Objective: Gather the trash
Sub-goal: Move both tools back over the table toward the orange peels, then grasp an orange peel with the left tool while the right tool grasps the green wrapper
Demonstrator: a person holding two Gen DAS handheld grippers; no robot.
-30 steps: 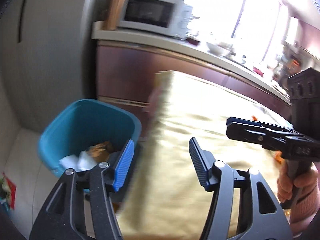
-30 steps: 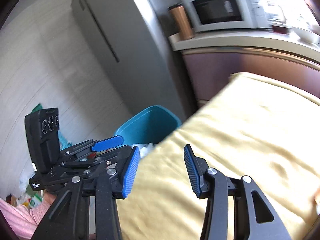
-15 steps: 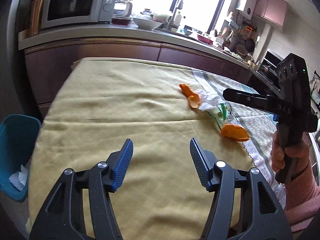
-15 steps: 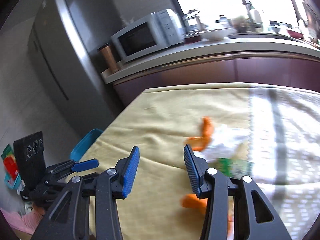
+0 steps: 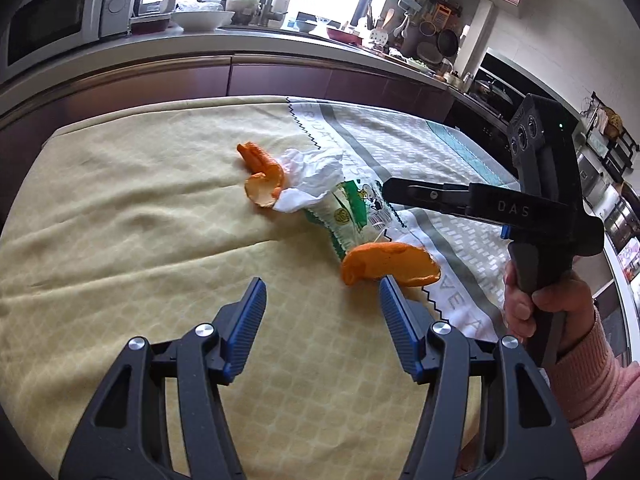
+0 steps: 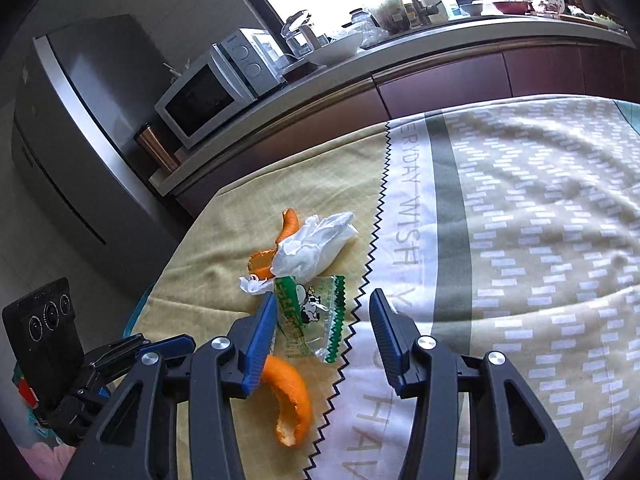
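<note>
Trash lies in a cluster on the yellow tablecloth: a crumpled white tissue, a green-and-white snack wrapper and two pieces of orange peel. My left gripper is open and empty, its right pad just short of the nearer peel. My right gripper hovers over the wrapper with its jaws opening and the pads not pressing on it. The tissue lies just beyond, and one peel sits under the left finger. The right gripper's tip also shows from the side.
A patterned grey-and-white cloth covers the table's right part. Behind the table runs a kitchen counter with a microwave and dishes. A steel fridge stands at the left. A hand in a pink sleeve holds the right gripper.
Both views have swung from the teal bin at the table's left end to the trash on the cloth. Both grippers have come close to the peel and wrapper, still open.
</note>
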